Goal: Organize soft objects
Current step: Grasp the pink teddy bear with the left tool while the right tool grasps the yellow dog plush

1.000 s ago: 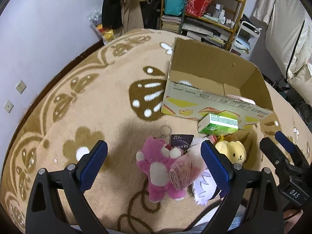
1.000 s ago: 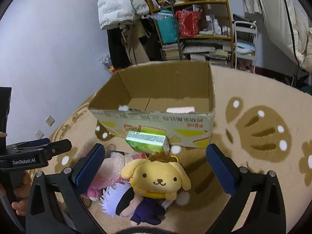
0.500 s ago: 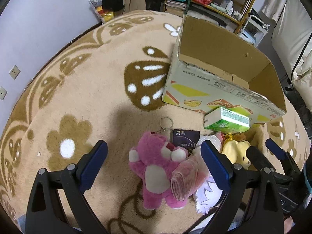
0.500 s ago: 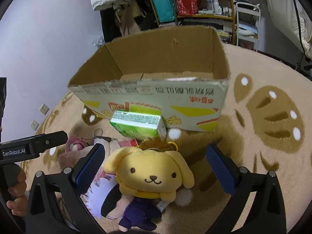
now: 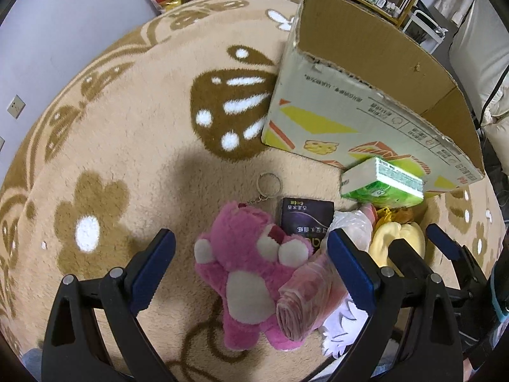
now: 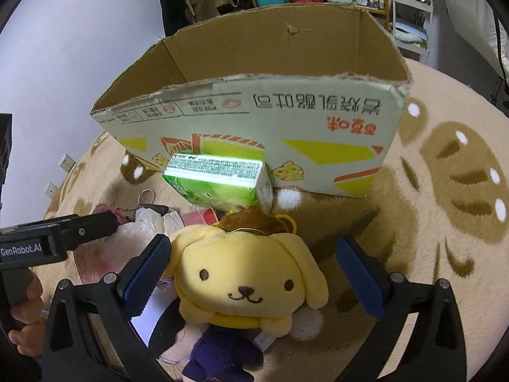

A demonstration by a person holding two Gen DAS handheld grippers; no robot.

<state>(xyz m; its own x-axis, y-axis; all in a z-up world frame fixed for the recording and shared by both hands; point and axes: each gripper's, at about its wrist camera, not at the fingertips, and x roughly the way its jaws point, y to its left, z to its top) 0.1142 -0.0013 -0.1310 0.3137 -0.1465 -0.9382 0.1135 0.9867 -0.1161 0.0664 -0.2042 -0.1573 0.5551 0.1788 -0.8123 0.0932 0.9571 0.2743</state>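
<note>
Pick-up step in hand. Left hand-held gripper [image 5: 251, 262] spread wide, empty, over pink plush bear [image 5: 251, 273] on beige carpet [image 5: 127, 127]. Right hand-held gripper [image 6: 254, 273] agape, straddling yellow plush dog [image 6: 251, 283]. Next, I judge: squeeze plush, lift into open cardboard box [image 6: 254, 121] just beyond.

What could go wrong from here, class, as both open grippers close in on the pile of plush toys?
1. The yellow dog plush lies on other toys; the right gripper may pinch two at once.
2. The pink bear touches a wrapped pink roll; the left gripper might drag it.
3. The bear's key ring could snag the carpet.
</note>
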